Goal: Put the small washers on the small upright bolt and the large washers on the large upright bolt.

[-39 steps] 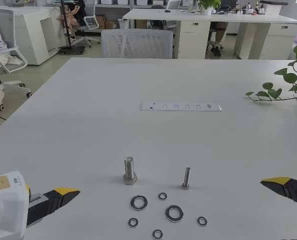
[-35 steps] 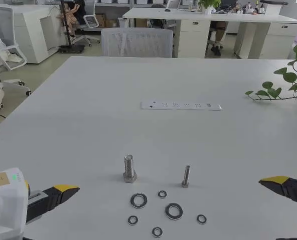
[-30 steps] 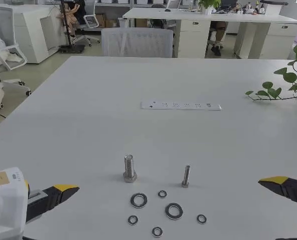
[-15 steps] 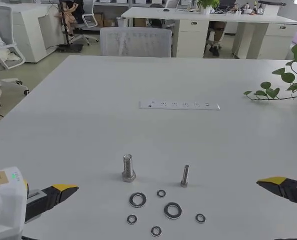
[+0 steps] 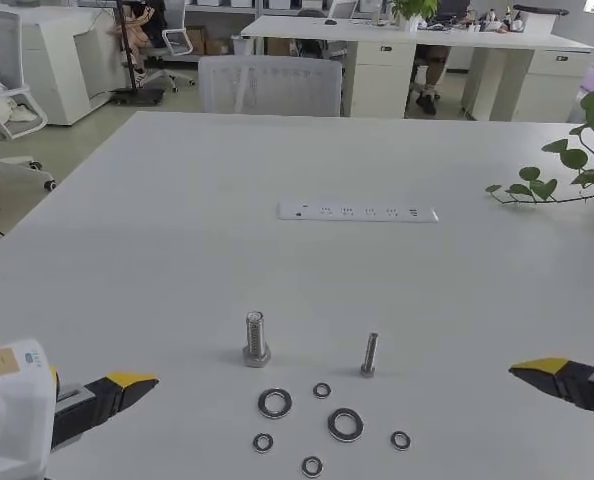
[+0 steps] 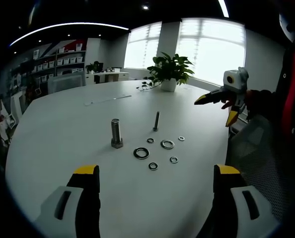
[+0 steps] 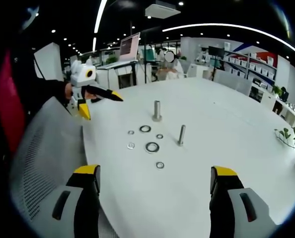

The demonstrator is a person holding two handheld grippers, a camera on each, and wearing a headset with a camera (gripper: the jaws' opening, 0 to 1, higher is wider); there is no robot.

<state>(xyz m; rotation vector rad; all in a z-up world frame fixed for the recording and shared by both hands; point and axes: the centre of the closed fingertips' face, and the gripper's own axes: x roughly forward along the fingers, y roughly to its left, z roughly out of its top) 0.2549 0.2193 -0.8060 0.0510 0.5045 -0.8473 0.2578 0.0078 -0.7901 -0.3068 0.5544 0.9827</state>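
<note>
The large upright bolt (image 5: pixel 256 338) and the thinner small upright bolt (image 5: pixel 369 355) stand side by side on the white table (image 5: pixel 297 250). In front of them lie two large washers (image 5: pixel 274 403) (image 5: pixel 345 424) and several small washers (image 5: pixel 321 390), loose and flat. My left gripper (image 5: pixel 127 385) hovers open at the lower left, well apart from them. My right gripper (image 5: pixel 537 370) hovers open at the right edge. In the left gripper view the bolts (image 6: pixel 116 134) (image 6: pixel 156 121) and washers (image 6: pixel 141 152) lie ahead of the open jaws. The right gripper view has them (image 7: pixel 157 110) (image 7: pixel 181 135) (image 7: pixel 152 147) ahead too.
A white power strip (image 5: pixel 357 212) lies mid-table beyond the bolts. A potted plant's leaves (image 5: pixel 567 170) reach in at the right. A grey mesh chair (image 5: pixel 270 85) stands at the far edge, with desks and a seated person behind.
The head view has drifted slightly. Bolts, washers and both grippers keep their places.
</note>
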